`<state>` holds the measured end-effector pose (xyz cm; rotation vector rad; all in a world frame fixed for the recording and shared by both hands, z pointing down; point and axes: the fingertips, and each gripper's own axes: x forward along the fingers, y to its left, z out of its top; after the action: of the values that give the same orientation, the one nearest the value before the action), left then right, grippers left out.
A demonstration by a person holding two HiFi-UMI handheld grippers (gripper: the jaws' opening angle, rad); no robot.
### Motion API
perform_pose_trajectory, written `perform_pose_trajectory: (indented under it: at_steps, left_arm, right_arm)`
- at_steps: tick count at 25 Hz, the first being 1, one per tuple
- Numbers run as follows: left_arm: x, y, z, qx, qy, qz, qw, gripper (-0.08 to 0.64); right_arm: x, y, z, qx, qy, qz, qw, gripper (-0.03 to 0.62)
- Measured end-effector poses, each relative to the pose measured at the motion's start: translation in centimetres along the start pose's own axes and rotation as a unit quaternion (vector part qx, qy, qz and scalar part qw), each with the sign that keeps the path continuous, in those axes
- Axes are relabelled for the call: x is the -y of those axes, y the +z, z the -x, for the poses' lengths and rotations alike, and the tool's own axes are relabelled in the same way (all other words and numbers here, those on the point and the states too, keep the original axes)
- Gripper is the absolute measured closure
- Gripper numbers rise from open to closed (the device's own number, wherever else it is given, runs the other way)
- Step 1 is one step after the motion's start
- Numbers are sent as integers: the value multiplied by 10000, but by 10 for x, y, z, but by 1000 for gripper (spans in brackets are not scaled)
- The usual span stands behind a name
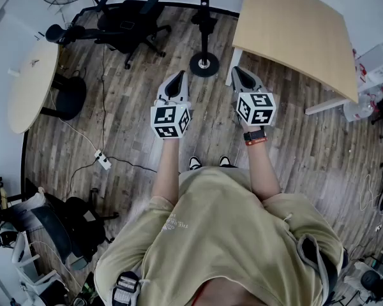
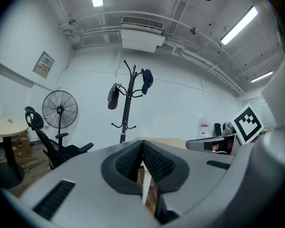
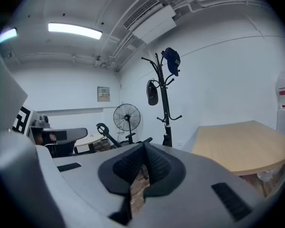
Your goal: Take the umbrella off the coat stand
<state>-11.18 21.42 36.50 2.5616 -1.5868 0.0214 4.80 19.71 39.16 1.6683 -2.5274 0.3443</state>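
Left gripper (image 2: 142, 145) is clenched, its ribbed faces meeting with nothing between them, and the right gripper (image 3: 143, 148) is clenched and empty too. Both are held out in front of the person, side by side, pointing toward the stand (image 2: 128, 106). It rises from a round base on the floor (image 1: 287, 139), just off the left corner of the table (image 1: 293, 24). Neither gripper is near it yet.

I take the umbrella (image 2: 113, 96) to be the dark folded bundle hanging from an upper hook on the stand. That is the left side in the left gripper view, with a blue cap (image 2: 147, 80) on the opposite side, a little higher. The right gripper view shows the same bundle below the cap.

Folded short like this, the umbrella is probably light, with soft fabric wrapped over a stiff core. It would likely swing on its hook if nudged, and the fabric may slide under the jaws. A square pinch across the middle of the bundle, or on the firmer end nearest the hook, looks safest. Whether it hangs by a strap or by its handle is too small to tell. The jaws must open first, and lifting it up off the prong should suit better than pulling outward, since the stand is thin and could rock
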Motion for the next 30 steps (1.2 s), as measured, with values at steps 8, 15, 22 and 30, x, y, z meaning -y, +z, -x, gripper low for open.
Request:
perform_pose_trajectory:
  at_steps: [8,15,22,30]
  left_arm:
    - [-42,-7,17,-52,-160,-11,9999,537]
    - [-71,-24,19,-117,-260,104,9995,535]
    - [-96,-20,-34,-87,-275,121,9995,537]
    - [-120,10,-140,3,-222,9,9998,537]
  right_arm:
    - [-41,-8,-21,64,-111,-62,9999,575]
    - [-59,-24,-34,69,-235,-78,9997,575]
    - [-44,-8,-94,128,-110,-46,9998,575]
    - [8,37,-194,221,161,-92,9996,575]
